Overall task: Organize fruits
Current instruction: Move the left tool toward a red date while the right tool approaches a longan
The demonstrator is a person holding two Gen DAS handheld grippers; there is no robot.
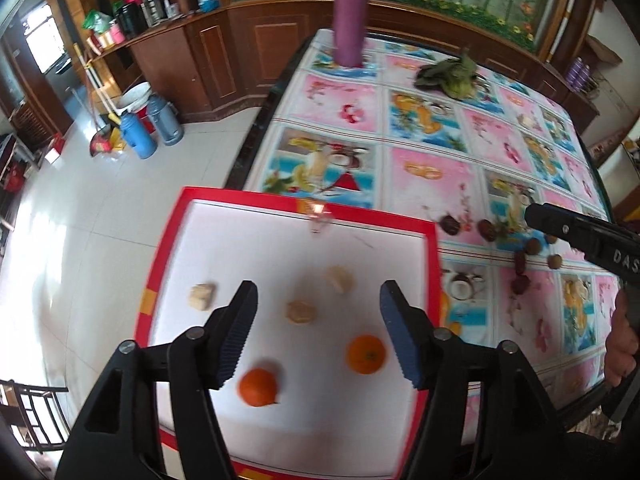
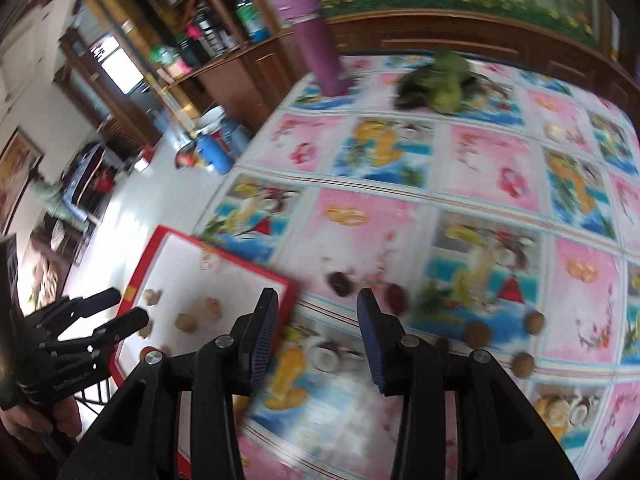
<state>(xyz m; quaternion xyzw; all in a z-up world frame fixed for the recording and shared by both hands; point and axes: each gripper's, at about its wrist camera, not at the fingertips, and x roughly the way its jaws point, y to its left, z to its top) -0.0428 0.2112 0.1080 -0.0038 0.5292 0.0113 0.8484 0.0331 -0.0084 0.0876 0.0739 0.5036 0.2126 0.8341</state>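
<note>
Tray: white, red rim. Oranges: orange. Tablecloth: pink/blue fruit-print squares. Flask: purple.

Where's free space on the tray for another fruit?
The red-rimmed tray is bare along its far edge, beyond the three pale pieces. A smaller gap lies between the two oranges. The middle is crowded. The open left hand-held gripper hovers over the near half.

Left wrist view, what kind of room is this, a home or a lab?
Probably a home dining room: a table under a fruit-print cloth, wooden cabinets crowded with bottles, and thermos jugs with a broom on the tiled floor.
</note>
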